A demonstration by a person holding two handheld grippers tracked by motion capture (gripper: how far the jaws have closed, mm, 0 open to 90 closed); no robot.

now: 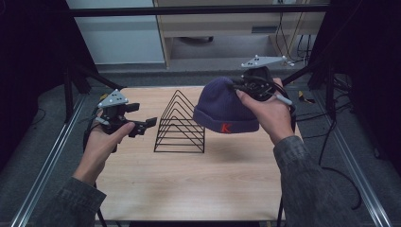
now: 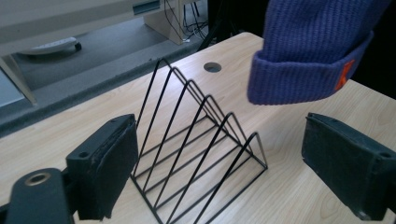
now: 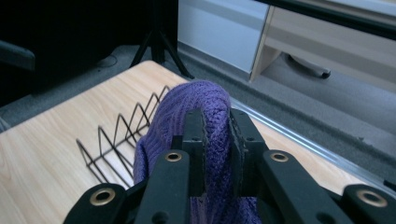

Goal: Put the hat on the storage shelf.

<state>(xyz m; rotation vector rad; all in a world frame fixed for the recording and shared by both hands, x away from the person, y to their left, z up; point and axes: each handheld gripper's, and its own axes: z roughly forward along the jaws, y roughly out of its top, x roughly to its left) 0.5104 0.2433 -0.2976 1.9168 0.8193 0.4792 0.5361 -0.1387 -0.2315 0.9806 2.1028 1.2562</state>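
In the high view, the right gripper [image 1: 236,89] holds a purple beanie [image 1: 222,107] in the air, just right of the black wire rack [image 1: 180,124] that stands on the tabletop [image 1: 189,184]; the left gripper [image 1: 147,124] hovers left of the rack, its jaws spread and empty. In the left gripper view, the spread jaws frame the rack, with the beanie hanging above and to the right of it, clear of its wires. In the right gripper view, the jaws pinch a fold of the beanie's knit, the rack lying beyond it to the left.
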